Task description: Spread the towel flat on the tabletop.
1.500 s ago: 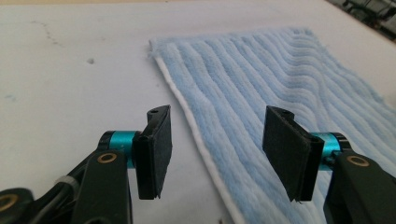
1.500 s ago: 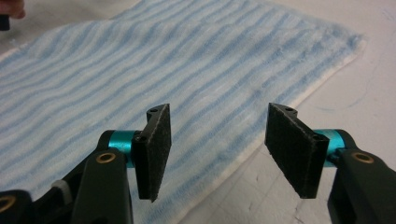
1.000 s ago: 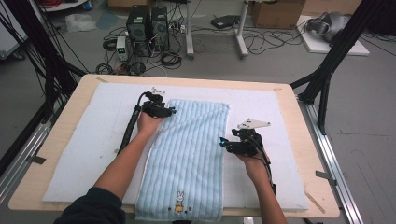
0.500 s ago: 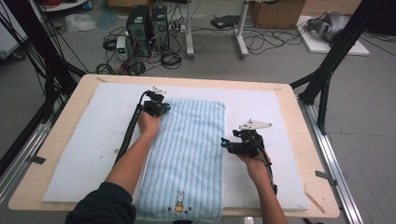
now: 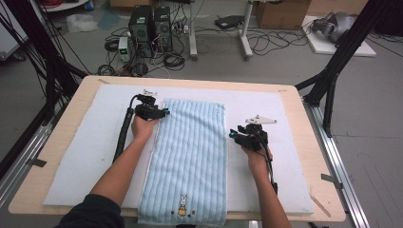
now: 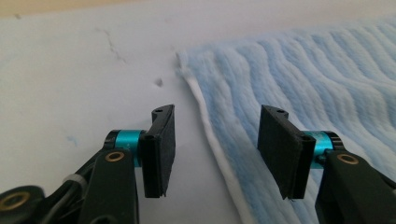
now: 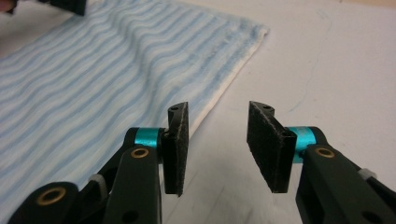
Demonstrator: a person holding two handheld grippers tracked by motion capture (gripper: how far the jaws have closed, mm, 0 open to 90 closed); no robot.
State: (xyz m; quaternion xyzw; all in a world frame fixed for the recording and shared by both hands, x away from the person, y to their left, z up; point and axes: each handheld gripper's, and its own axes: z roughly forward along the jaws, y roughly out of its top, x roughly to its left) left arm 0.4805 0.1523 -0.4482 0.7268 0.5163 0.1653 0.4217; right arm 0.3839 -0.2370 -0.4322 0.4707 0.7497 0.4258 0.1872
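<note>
— Nearest the person, what hangs over the edge?

— One end of the long pale-blue striped terry towel (image 5: 187, 161), its rabbit motif (image 5: 182, 206) at the hem; the rest lies flat up the white padded surface (image 5: 76, 156).

— And the grippers?

— The right gripper (image 5: 234, 135) sits just beside the towel's right edge, jaws wide, holding nothing. Farther up, the left gripper (image 5: 164, 113) straddles the left edge near the far corner, jaws wide too.

— The step?

— Likely lining up to pinch edges for a fold. Next, close on the hem. Bare padding flanks both sides.
</note>
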